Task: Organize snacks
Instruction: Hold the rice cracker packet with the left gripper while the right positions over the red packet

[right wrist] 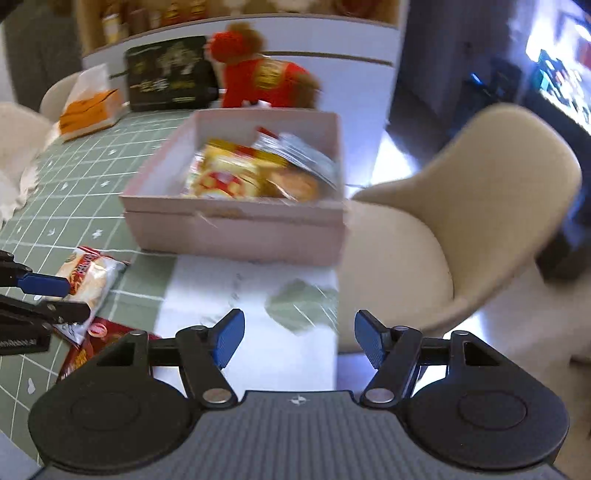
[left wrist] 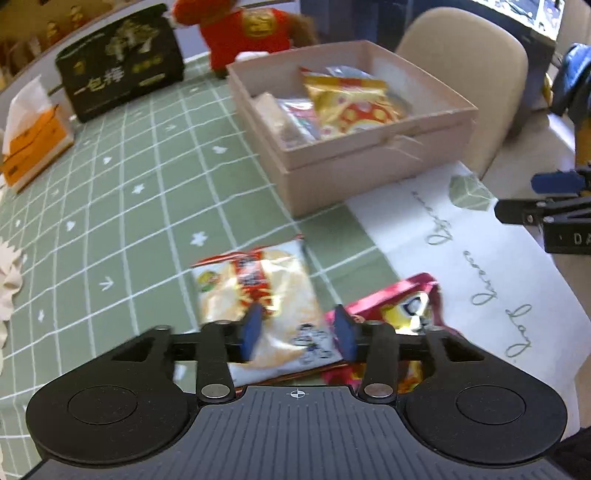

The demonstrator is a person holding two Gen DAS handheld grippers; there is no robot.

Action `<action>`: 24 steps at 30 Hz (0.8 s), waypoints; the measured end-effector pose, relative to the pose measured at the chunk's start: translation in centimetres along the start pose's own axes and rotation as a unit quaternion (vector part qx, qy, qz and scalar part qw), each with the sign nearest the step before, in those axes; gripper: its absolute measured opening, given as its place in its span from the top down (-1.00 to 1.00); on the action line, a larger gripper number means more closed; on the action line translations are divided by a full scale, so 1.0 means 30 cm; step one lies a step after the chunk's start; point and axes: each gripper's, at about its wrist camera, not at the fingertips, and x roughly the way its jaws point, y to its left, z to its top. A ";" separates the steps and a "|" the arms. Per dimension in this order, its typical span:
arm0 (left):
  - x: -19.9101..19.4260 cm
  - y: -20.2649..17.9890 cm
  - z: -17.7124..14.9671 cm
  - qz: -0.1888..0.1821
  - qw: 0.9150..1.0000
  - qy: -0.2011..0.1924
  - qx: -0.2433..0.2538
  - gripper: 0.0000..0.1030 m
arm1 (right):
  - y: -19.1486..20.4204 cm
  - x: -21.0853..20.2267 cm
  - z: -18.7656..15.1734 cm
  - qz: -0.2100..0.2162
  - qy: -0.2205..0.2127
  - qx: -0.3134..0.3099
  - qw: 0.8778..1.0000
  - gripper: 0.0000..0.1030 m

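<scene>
Snack packet, white-and-red crinkly foil (left wrist: pixel 258 302), looking light, puffy, slippery; left gripper (left wrist: pixel 297 332) spreading around its near end, right gripper (right wrist: pixel 299 338) hanging spread, empty. Pinching flat sealed edge seems best.

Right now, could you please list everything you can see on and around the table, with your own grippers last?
Pink box: one, on the green cloth, open, holding several snack packs.
Yellow-and-red snack pack: one, inside the box, on top.
White snack pack: one, white and orange, on the cloth between the left fingers.
Red snack pack: one, red and yellow, beside the white pack, partly under it.
Black bag: one, gold print, far edge.
Tissue pack: one, orange, far left.
Plush toy: one, red, behind the box.
Chair: one, beige, right of the table.
Left gripper: open, around the white pack.
Right gripper: open, empty.
</scene>
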 end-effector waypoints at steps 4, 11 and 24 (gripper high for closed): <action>-0.010 0.017 0.006 -0.034 0.999 -0.008 -0.028 -0.23 | -0.008 0.007 -0.055 0.018 0.017 0.023 0.999 -0.30; -0.019 0.222 -0.015 -0.006 0.979 -0.018 -0.202 -0.13 | 0.107 -0.031 -0.106 0.069 0.024 -0.001 0.997 -0.38; 0.066 0.159 0.007 -0.036 0.984 -0.016 -0.172 -0.39 | 0.360 -0.039 -0.191 0.139 0.057 -0.097 0.984 -0.70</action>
